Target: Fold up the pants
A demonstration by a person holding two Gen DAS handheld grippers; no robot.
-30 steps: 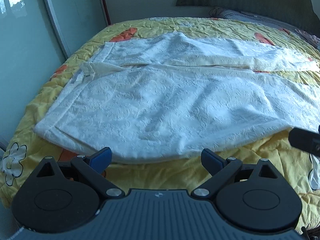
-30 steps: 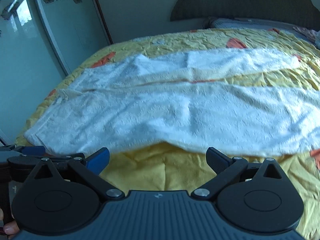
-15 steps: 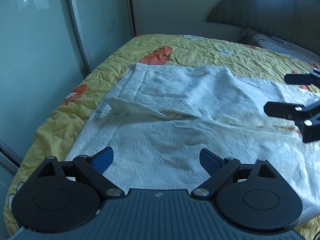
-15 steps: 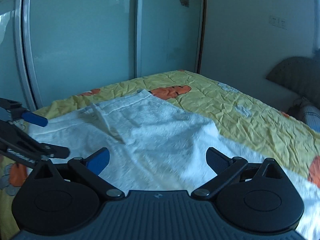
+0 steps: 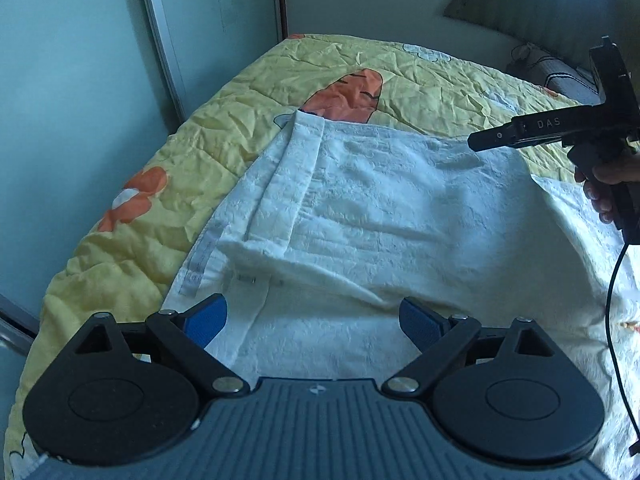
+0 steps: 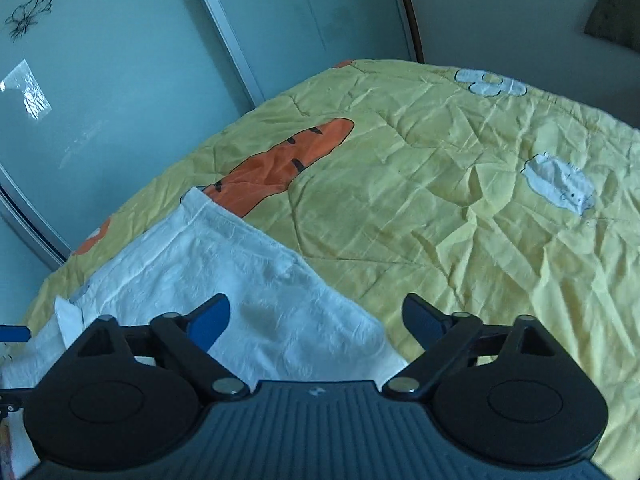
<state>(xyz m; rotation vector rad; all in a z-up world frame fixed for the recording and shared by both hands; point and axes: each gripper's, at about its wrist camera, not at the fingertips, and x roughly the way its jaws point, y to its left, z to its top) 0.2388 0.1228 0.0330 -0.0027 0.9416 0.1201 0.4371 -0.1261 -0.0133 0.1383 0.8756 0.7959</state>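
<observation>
White textured pants (image 5: 380, 216) lie flat on the yellow bedspread (image 5: 168, 168), with the waistband end at the left and a flap folded over near the label. My left gripper (image 5: 312, 320) is open and empty, low over the waist part. My right gripper (image 6: 316, 316) is open and empty over the far edge of the pants (image 6: 224, 264), close to the far waist corner. The right gripper also shows in the left wrist view (image 5: 560, 128), held by a hand above the far side of the pants.
The bedspread (image 6: 460, 200) carries orange carrot and white animal prints. Glass sliding doors (image 5: 80, 80) stand close along the left side of the bed. A dark headboard (image 5: 540, 4) and a pillow are at the far right. A black cable (image 5: 612, 280) hangs from the right gripper.
Both grippers have moved left from the pants' near long edge to the waist end and come down closer to the cloth. The right gripper went over to the far edge. Both stayed open.
</observation>
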